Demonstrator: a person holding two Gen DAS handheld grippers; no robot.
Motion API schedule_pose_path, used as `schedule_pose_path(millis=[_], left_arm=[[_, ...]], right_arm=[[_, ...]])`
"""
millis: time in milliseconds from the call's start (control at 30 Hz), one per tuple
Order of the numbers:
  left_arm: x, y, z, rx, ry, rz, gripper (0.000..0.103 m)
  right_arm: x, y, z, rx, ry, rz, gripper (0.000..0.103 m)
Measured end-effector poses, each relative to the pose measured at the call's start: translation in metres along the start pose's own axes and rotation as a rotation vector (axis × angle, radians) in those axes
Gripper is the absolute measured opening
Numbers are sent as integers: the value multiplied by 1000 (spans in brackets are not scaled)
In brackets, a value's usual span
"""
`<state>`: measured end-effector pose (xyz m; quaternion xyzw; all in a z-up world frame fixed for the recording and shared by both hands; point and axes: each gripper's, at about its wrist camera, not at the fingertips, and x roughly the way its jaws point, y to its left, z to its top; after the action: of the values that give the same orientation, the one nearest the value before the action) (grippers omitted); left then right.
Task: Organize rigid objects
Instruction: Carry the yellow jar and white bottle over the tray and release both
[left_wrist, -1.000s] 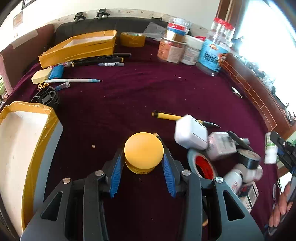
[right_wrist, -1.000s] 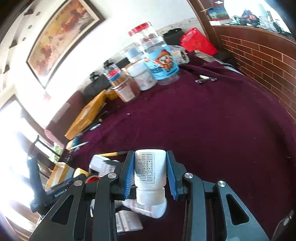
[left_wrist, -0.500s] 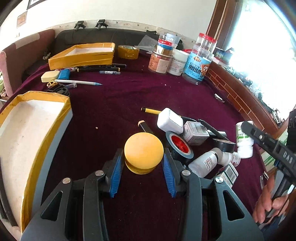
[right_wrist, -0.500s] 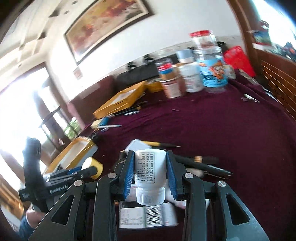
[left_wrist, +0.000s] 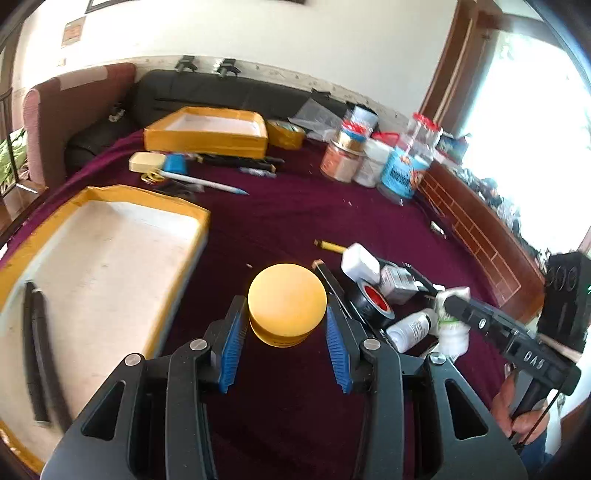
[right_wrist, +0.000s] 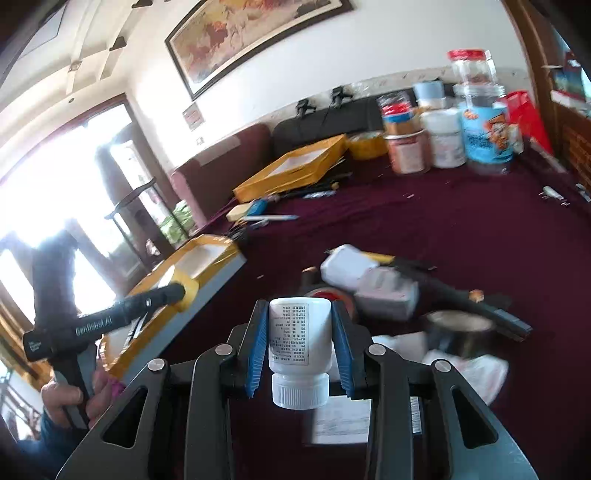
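My left gripper (left_wrist: 286, 317) is shut on a round yellow tin (left_wrist: 287, 304) and holds it above the maroon table, just right of the near yellow-edged tray (left_wrist: 110, 258). My right gripper (right_wrist: 299, 334) is shut on a white pill bottle (right_wrist: 299, 339), cap toward the camera, above a pile of loose items: black tape roll with red core (left_wrist: 371, 301), white adapter (left_wrist: 360, 258), small bottles (left_wrist: 410, 328). The right gripper shows in the left wrist view (left_wrist: 454, 306). The left gripper shows in the right wrist view (right_wrist: 177, 291) over the tray (right_wrist: 218, 273).
A dark flat object (left_wrist: 35, 354) lies in the near tray. A second yellow tray (left_wrist: 207, 134) stands at the back, with pens (left_wrist: 207, 182), an eraser and a tape roll (left_wrist: 286, 133) near it. Several jars (left_wrist: 399, 166) stand at the back right. A brick ledge (left_wrist: 480, 229) borders the right.
Both grippers have swung left toward the near tray, each still holding its object. The tray now fills more of the left wrist view.
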<state>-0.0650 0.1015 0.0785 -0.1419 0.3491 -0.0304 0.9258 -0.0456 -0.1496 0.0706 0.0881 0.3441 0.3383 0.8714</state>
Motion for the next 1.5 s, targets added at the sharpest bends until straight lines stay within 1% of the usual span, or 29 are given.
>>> schedule_pose_path(millis=[200, 233, 333, 433, 533, 600, 633, 733, 767, 800, 833, 900, 933, 967, 1033, 1200, 1500], left_arm=[[-29, 40, 8, -53, -46, 38, 39], [-32, 50, 8, -65, -48, 47, 39], [-41, 77, 11, -99, -51, 75, 39], [-47, 104, 15, -125, -47, 105, 39], [-46, 126, 22, -141, -25, 125, 39], [-41, 136, 28, -132, -2, 131, 39], [-37, 141, 32, -133, 15, 142, 39], [-18, 156, 43, -140, 67, 141, 39], [-9, 161, 46, -153, 91, 151, 39], [-3, 164, 48, -154, 107, 144, 39], [4, 168, 51, -158, 122, 138, 39], [15, 174, 53, -183, 160, 155, 39], [20, 175, 54, -183, 175, 150, 39], [24, 176, 55, -184, 180, 147, 39], [32, 182, 57, -193, 195, 178, 39], [42, 191, 60, -207, 219, 193, 39], [55, 204, 63, -216, 226, 195, 39]], right_arm=[[14, 39, 4, -15, 86, 63, 30], [18, 48, 5, -24, 104, 80, 30], [31, 69, 9, -42, 145, 94, 30], [49, 91, 20, -53, 188, 122, 30], [69, 114, 33, -75, 223, 134, 30], [89, 130, 44, -89, 249, 141, 30], [100, 138, 50, -96, 259, 140, 30], [131, 154, 63, -110, 287, 126, 30], [145, 158, 67, -113, 303, 121, 30], [163, 162, 71, -110, 325, 112, 30], [177, 164, 73, -102, 338, 104, 30], [201, 165, 77, -90, 377, 95, 30], [212, 165, 78, -77, 394, 90, 30], [226, 164, 78, -56, 416, 84, 30], [246, 168, 79, -49, 449, 81, 30], [285, 172, 79, -48, 494, 32, 30], [310, 172, 81, -43, 515, 1, 30]])
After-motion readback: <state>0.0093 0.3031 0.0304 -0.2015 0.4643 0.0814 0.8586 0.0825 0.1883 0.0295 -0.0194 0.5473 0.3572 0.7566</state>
